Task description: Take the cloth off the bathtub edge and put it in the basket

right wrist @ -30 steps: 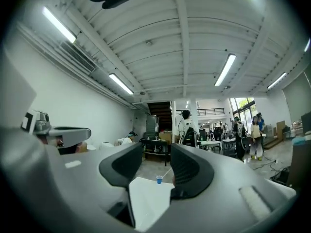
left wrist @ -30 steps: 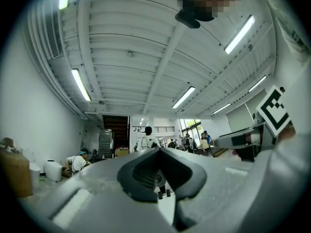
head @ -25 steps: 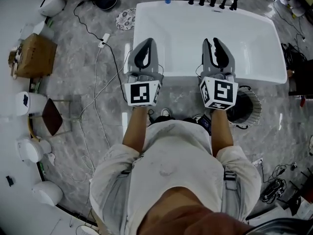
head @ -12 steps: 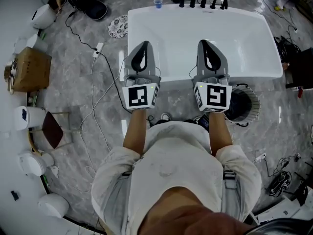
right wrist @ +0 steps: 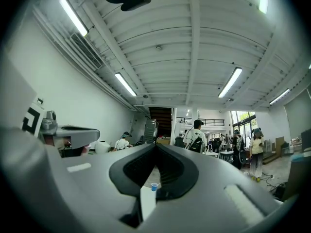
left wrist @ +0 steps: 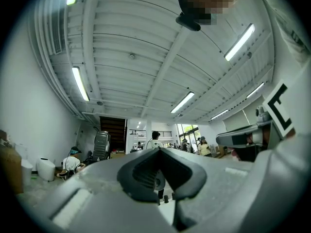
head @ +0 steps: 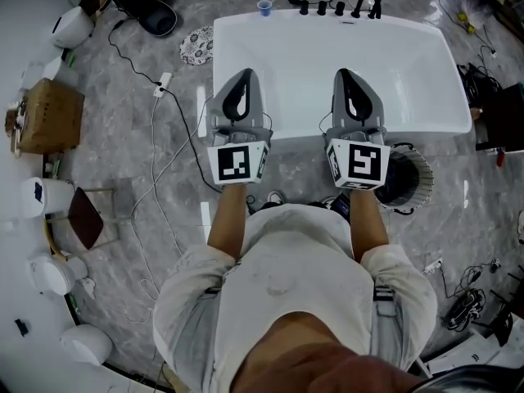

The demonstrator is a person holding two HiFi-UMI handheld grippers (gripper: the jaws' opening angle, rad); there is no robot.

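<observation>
The white bathtub (head: 426, 80) lies ahead of me, and I see no cloth on its rim. Both grippers hover over the near edge, side by side and pointing toward the taps. My left gripper (head: 243, 74) is shut with nothing in it; in the left gripper view its jaws (left wrist: 158, 150) meet at the tip. My right gripper (head: 348, 74) is likewise shut and empty, with jaws closed in the right gripper view (right wrist: 155, 147). The round basket (head: 426, 173) stands on the floor just right of my right gripper. Its inside looks dark, and I cannot make out what it holds.
A small blue cup (head: 264, 6) and black taps (head: 360, 3) sit on the tub's far rim. A white cable (head: 160, 121) runs over the grey marble floor at left, near a cardboard box (head: 49, 115) and white containers (head: 49, 195). A patterned round mat (head: 196, 44) lies by the tub's left corner.
Both grippers' jaws stood slightly apart a second ago and are now closed. The grippers have stayed over the tub's near edge while the view shifted a little.
</observation>
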